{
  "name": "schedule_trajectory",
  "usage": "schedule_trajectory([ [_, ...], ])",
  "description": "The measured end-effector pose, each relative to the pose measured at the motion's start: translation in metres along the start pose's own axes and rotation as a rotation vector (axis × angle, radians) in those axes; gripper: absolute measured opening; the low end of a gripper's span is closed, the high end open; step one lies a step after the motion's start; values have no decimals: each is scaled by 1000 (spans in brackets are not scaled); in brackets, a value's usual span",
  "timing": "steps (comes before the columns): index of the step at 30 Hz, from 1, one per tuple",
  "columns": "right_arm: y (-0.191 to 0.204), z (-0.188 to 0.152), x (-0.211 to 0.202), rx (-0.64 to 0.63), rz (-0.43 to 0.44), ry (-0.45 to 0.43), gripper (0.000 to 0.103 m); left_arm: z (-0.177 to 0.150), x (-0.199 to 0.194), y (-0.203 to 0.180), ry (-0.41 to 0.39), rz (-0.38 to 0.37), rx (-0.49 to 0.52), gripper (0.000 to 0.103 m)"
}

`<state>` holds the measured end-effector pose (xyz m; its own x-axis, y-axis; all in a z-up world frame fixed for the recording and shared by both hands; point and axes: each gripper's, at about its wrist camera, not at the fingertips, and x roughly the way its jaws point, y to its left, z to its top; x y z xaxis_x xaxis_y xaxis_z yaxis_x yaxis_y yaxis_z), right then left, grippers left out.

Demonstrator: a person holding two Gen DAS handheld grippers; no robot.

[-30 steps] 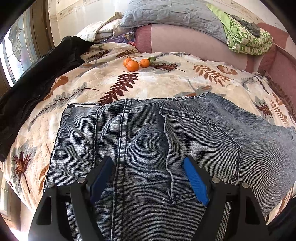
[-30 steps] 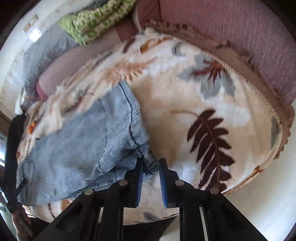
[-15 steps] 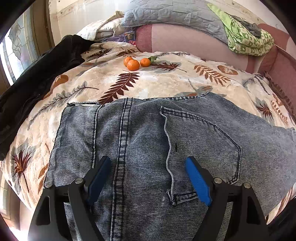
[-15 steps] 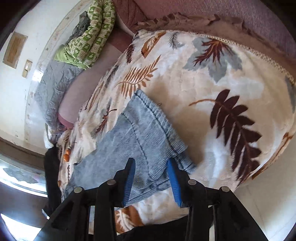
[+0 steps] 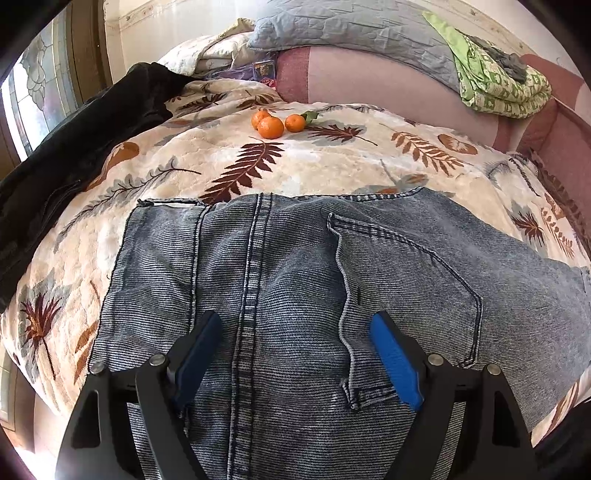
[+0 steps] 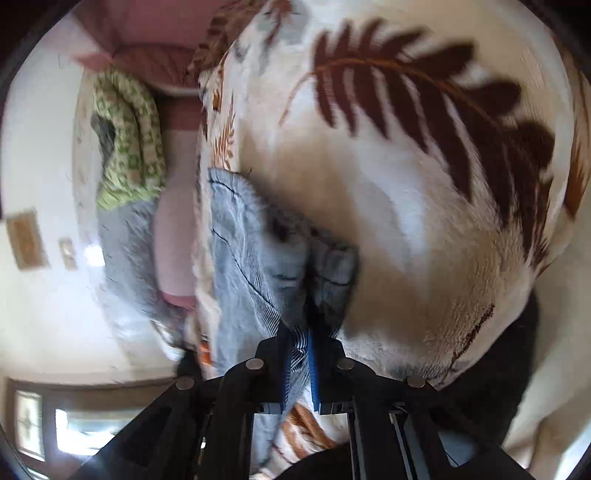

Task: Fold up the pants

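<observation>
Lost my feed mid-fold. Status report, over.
Left gripper open over the jeans. Right gripper shut on the leg end. Three oranges sit beyond the waistband, apart from the denim.

Pants (image 5: pixel 295 288) on blanket (image 5: pixel 332 166), oranges (image 5: pixel 271 127) behind (near pillows (image 5: pixel 351 26)), jacket (image 5: pixel 74 147) left

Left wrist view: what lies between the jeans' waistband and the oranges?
Only bare leaf-print blanket. In the left wrist view nothing else sits between the jeans and the three oranges farther back.
</observation>
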<state>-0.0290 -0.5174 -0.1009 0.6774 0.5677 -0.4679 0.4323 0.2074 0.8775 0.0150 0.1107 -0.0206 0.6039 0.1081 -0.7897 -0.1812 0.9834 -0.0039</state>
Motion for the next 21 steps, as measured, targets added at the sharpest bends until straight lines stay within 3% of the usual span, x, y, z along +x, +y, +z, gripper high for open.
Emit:
schedule_trajectory([
  [2,14,-8,-7,-97,-56,-8,16,-1,0,-1,-3,5,14,84],
  [4,20,-12,-11,-136,-93,-3,32,-1,0,0,-3,4,10,84],
  [5,22,-12,-13,-149,-118,-17,50,-1,-1,0,-2,2,5,84],
  [9,23,-8,-20,-126,-92,-66,59,0,-3,3,-9,-3,-11,84],
  [13,20,7,-20,-88,-58,-98,60,2,-20,10,-73,-23,-53,84],
  [16,23,14,-12,-94,-77,-95,58,7,-40,3,-102,-100,-77,84],
  [21,19,14,-13,-92,-107,-95,41,19,-49,-70,-9,-298,-36,84],
])
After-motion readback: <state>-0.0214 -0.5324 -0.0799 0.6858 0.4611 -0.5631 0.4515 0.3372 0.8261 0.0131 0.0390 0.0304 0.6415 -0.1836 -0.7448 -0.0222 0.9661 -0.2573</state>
